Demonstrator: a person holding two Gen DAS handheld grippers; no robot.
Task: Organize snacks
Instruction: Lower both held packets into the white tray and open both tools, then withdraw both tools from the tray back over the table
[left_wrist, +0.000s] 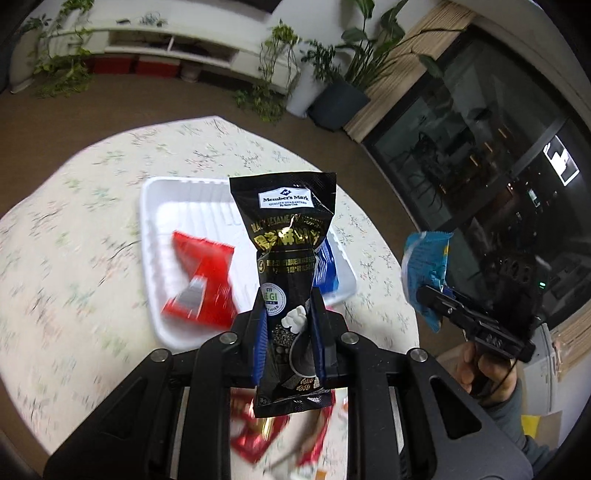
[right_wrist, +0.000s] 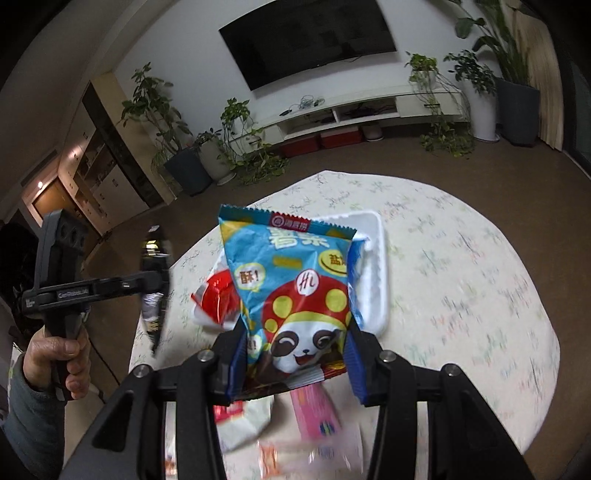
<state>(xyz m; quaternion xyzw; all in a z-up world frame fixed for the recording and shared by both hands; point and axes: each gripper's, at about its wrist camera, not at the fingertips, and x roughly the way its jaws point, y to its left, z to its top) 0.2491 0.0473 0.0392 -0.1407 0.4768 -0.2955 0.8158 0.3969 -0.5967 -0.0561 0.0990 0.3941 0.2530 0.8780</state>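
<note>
brown carpet runs under a round table draped in a pale floral cloth, with potted plants and a low white tv cabinet along the far wall and a dark television mounted above it. at the centre of the left wrist view, the left gripper has its blue-padded fingers clamped on the lower part of a black member's mark snack packet, which stands upright above the table. behind that packet, a white tray sits on the cloth, holding a red packet at centre left and a blue packet peeking out at centre right. at the right of the same view, the right gripper pinches a light blue panda snack bag, held in the air off the table edge. in the right wrist view, this bag fills the centre, gripped near its bottom between the fingers, with the tray just behind it. blurred packets, pink, white and red, lie on the cloth at the bottom centre. a hand at lower left grips the left gripper's handle.
</note>
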